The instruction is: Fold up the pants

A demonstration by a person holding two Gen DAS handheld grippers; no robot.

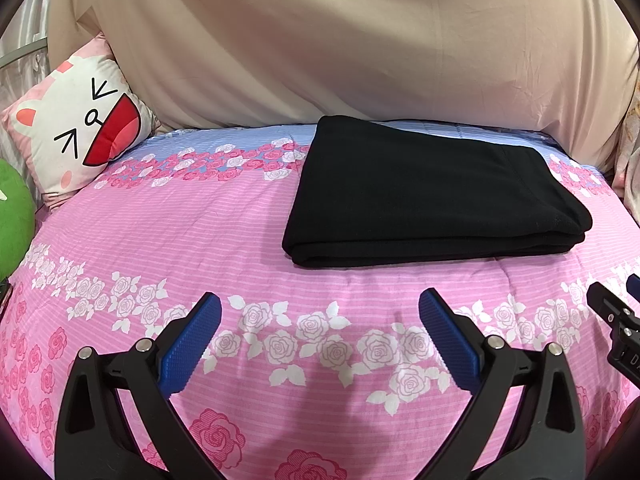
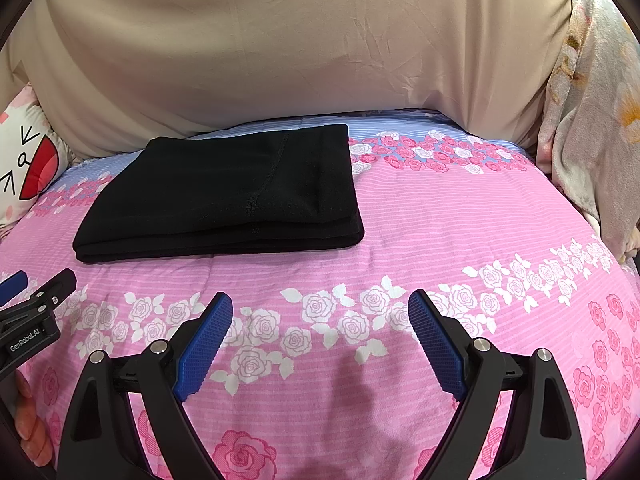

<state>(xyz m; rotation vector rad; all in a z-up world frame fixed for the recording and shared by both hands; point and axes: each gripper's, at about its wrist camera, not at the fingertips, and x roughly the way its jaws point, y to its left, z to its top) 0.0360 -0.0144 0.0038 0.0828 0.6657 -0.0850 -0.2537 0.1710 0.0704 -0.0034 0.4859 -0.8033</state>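
The black pants (image 1: 428, 196) lie folded into a flat rectangular stack on the pink rose-print quilt (image 1: 200, 232); the right wrist view shows the same pants (image 2: 224, 196) left of centre. My left gripper (image 1: 320, 304) hovers over the quilt in front of the stack, open, nothing between its blue pads. My right gripper (image 2: 320, 304) is also open and empty, a short way in front of the pants. Each gripper shows at the edge of the other's view: the right one (image 1: 612, 308) and the left one (image 2: 40, 288).
A beige sheet (image 2: 300, 48) hangs behind the bed. A cat-face cushion (image 1: 84, 128) and a green plush (image 1: 14, 216) sit at the left; a pale floral blanket (image 2: 592, 120) is bunched at the right. Fingers of a hand (image 2: 32, 424) show at the lower left.
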